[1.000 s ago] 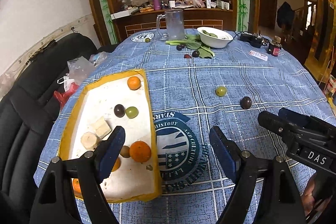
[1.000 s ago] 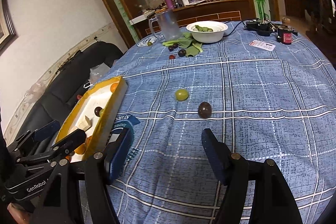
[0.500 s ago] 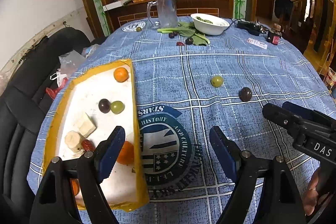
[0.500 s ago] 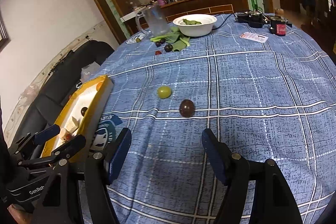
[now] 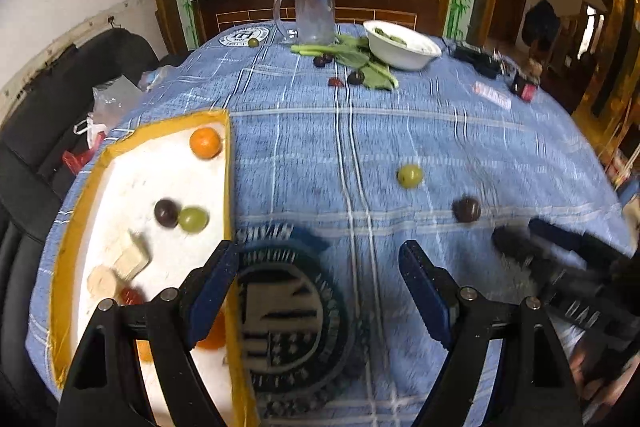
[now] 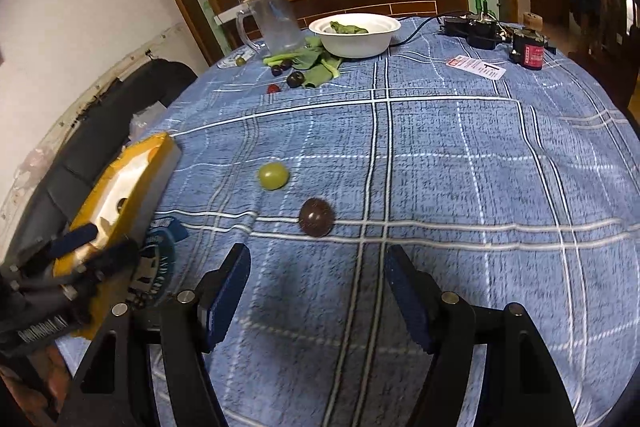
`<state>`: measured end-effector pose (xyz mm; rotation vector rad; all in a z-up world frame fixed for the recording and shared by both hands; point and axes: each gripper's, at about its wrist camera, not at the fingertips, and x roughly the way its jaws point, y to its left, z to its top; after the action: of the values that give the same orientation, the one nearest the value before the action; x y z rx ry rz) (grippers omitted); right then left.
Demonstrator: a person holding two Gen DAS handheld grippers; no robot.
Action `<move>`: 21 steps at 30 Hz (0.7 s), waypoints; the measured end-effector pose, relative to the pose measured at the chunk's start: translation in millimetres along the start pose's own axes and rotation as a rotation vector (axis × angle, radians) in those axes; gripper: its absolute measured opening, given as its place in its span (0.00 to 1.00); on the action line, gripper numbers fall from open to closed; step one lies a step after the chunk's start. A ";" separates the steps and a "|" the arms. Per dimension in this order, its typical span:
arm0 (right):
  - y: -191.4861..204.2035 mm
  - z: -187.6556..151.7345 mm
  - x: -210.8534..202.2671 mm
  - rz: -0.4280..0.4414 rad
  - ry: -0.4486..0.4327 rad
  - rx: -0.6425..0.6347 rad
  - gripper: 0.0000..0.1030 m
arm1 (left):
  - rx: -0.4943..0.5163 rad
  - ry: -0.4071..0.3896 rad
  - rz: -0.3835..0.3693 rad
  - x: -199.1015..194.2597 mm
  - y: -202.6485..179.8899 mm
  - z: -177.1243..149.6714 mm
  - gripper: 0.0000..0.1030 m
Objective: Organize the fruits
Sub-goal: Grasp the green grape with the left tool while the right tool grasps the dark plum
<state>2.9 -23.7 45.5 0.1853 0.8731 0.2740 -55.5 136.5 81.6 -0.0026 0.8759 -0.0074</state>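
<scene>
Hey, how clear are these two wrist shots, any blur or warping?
Left wrist view: motion-smeared, the tablecloth weave and the right gripper streaked, though the green grape stays readable. Right wrist view: sharper, the dark grape crisp, with the left gripper blurred at the edge. Both bow the table with fisheye.

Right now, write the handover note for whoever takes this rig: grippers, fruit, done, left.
Left gripper: open, empty, over the tablecloth logo beside the yellow tray.
Right gripper: open, empty, lined up just short of the dark grape.
Done: in the tray lie an orange, a dark grape, a green grape, banana pieces and more fruit half hidden by the left gripper.
Left: the dark grape and the loose green grape mid-table; several small fruits by the greens near the white bowl.
</scene>
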 end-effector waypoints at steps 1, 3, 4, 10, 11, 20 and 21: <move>0.8 3.2 4.2 -0.013 0.005 -0.015 0.72 | -0.012 -0.001 -0.012 3.4 -0.7 6.4 0.79; 3.2 7.3 10.9 -0.035 0.013 -0.039 0.72 | -0.026 -0.005 -0.042 11.5 -6.6 18.2 0.79; 4.9 9.6 15.8 -0.042 0.021 -0.053 0.72 | -0.027 -0.012 -0.063 15.5 -10.1 22.8 0.79; 16.3 16.3 41.6 -0.057 0.054 -0.116 0.71 | -0.015 0.026 -0.129 67.2 -32.5 45.4 0.72; 17.2 17.2 44.1 -0.056 0.055 -0.121 0.69 | -0.016 0.030 -0.142 74.1 -34.4 47.0 0.64; 18.5 19.0 59.0 -0.039 0.070 -0.133 0.58 | 0.051 0.059 -0.271 112.9 -55.6 43.6 0.53; 19.2 19.1 58.8 -0.037 0.069 -0.136 0.57 | 0.058 0.068 -0.280 116.4 -57.6 42.2 0.50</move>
<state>50.5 11.9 19.9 0.0334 0.9216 0.3054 51.2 77.9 19.5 -0.0710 0.9378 -0.2963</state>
